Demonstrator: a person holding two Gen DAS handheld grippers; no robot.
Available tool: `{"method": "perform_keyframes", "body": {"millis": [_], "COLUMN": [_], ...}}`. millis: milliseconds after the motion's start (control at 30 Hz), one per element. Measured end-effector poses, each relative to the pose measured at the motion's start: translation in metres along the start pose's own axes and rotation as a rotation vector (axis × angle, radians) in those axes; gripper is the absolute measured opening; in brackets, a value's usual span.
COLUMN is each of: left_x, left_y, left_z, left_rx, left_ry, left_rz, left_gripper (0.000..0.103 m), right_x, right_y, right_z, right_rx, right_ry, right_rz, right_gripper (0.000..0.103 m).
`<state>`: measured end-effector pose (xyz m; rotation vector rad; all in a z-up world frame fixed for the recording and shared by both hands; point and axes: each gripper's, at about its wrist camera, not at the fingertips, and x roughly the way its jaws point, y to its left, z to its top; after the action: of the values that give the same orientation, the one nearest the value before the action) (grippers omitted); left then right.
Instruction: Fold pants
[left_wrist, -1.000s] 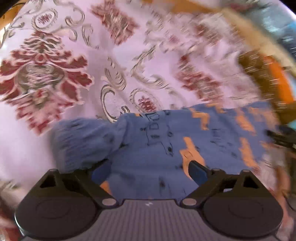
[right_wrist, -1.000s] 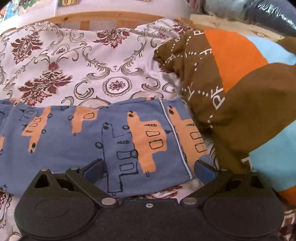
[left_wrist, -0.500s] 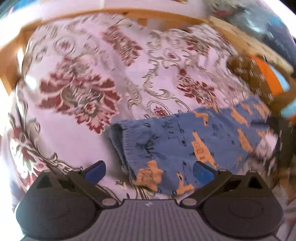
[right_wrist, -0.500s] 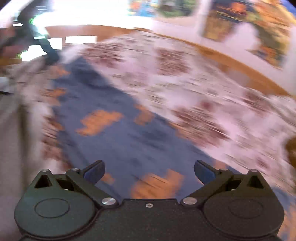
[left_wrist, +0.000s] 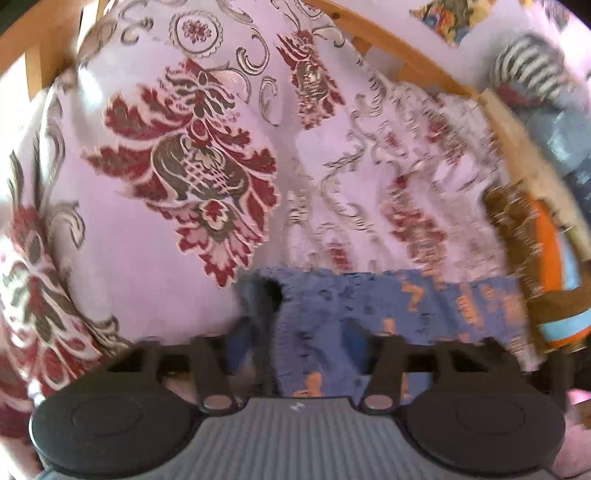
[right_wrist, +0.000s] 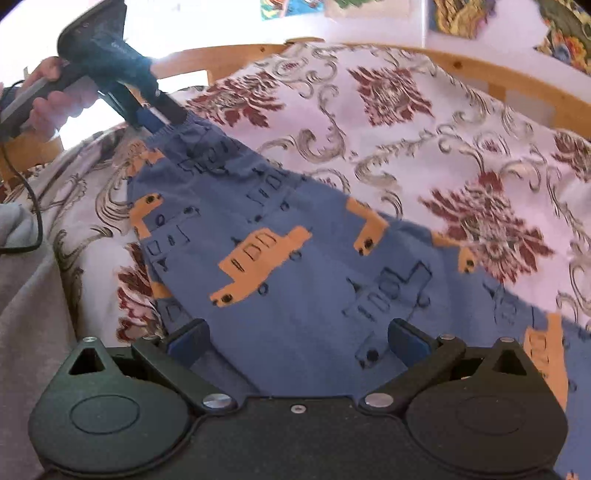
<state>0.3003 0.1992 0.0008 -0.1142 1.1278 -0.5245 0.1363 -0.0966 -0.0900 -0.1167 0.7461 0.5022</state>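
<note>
Blue pants (right_wrist: 295, 258) printed with orange trucks lie flat on the patterned sheet. My right gripper (right_wrist: 295, 339) is open low over one end of them, and cloth lies under its spread fingers. At the far end, a hand holds my left gripper (right_wrist: 159, 116) at the elastic waistband. In the left wrist view the pants (left_wrist: 369, 306) are blurred. The left gripper (left_wrist: 295, 343) has its jaws closing, with the bunched waistband edge between them. I cannot see the pads pressing on the cloth.
A white sheet (right_wrist: 424, 155) with red and grey ornaments covers the bed, ringed by a wooden frame (right_wrist: 517, 85). A brown, orange and blue blanket (left_wrist: 535, 251) lies past the pants' end. Grey clothing (right_wrist: 29, 314) and a black cable (right_wrist: 33, 206) are at the left.
The left jaws have narrowed around the waistband end of the pants. The right gripper has swung from the leg end beside the brown blanket to look along the pants toward the left gripper.
</note>
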Motion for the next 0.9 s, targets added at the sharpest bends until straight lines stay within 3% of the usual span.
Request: {"method": "perform_keyframes", "body": {"millis": [133, 233, 333, 467, 633, 733, 867, 900], "left_x": [-0.002, -0.001, -0.004, 0.011, 0.012, 0.006, 0.013, 0.016], "left_y": [-0.021, -0.032, -0.036, -0.036, -0.032, -0.039, -0.043, -0.042], "left_z": [0.003, 0.011, 0.015, 0.012, 0.01, 0.011, 0.006, 0.002], "left_rx": [0.102, 0.111, 0.106, 0.164, 0.111, 0.13, 0.195, 0.224], "left_ry": [-0.033, -0.036, -0.068, -0.086, -0.122, -0.156, -0.137, -0.124], "left_rz": [0.075, 0.116, 0.131, 0.225, 0.183, 0.184, 0.298, 0.345], "left_gripper": [0.024, 0.015, 0.013, 0.013, 0.013, 0.011, 0.012, 0.018], "right_x": [-0.001, 0.0, 0.004, 0.011, 0.01, 0.003, 0.008, 0.01], "right_y": [-0.001, -0.001, 0.0, -0.003, -0.002, -0.001, 0.004, 0.005], "right_z": [0.0, 0.001, 0.0, -0.004, -0.004, -0.001, -0.005, -0.008], "right_rx": [0.009, 0.001, -0.006, 0.008, 0.009, 0.016, -0.021, -0.033], "right_ry": [-0.01, -0.01, -0.001, 0.017, 0.017, -0.012, 0.042, 0.06], "right_rz": [-0.014, -0.011, -0.035, -0.043, -0.052, -0.069, -0.092, -0.087], "right_gripper": [0.102, 0.097, 0.093, 0.098, 0.099, 0.099, 0.102, 0.102]}}
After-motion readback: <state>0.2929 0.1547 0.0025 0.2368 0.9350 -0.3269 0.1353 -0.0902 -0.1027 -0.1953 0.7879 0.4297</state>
